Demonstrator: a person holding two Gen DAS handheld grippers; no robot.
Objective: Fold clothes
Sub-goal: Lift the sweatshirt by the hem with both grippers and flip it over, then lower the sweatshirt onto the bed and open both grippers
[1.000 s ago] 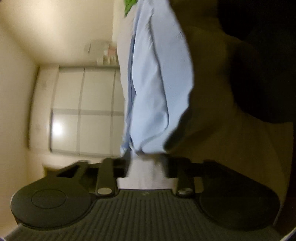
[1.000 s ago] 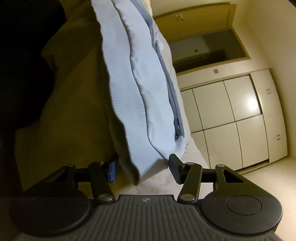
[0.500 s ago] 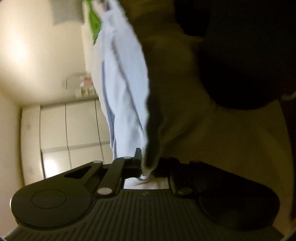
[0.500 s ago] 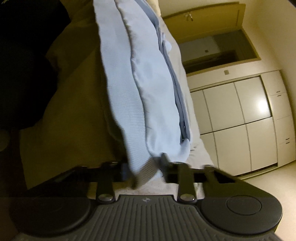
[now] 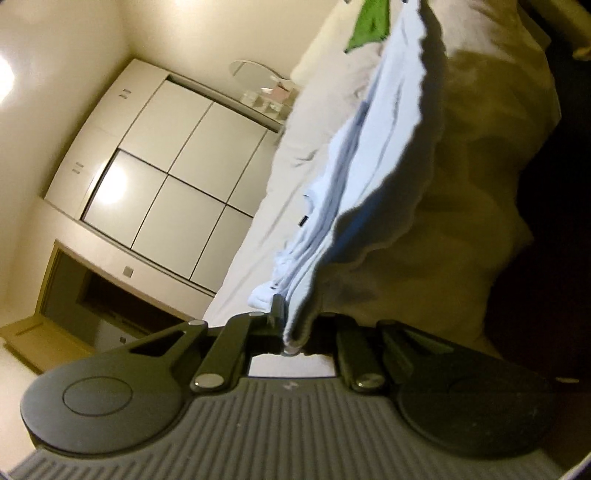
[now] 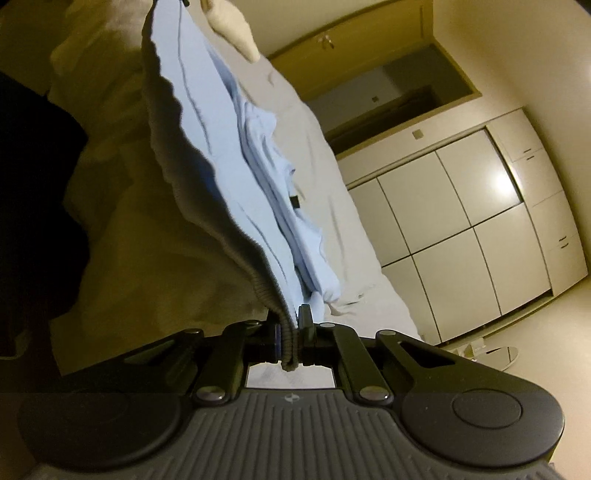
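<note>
A light blue garment with a ribbed hem lies on a white bed and its edge is lifted. My left gripper is shut on one corner of the ribbed hem. My right gripper is shut on the other corner of the same garment. The hem hangs stretched between both grippers above the bed. The garment's far part rests bunched on the sheet.
A white wardrobe with panel doors stands beyond the bed, also in the right wrist view. A green item lies at the bed's far end. A dark blanket or clothing lies beside the bed.
Both grippers closed on the garment's hem and lifted it off the bed. The cameras tilted as the hem rose.
</note>
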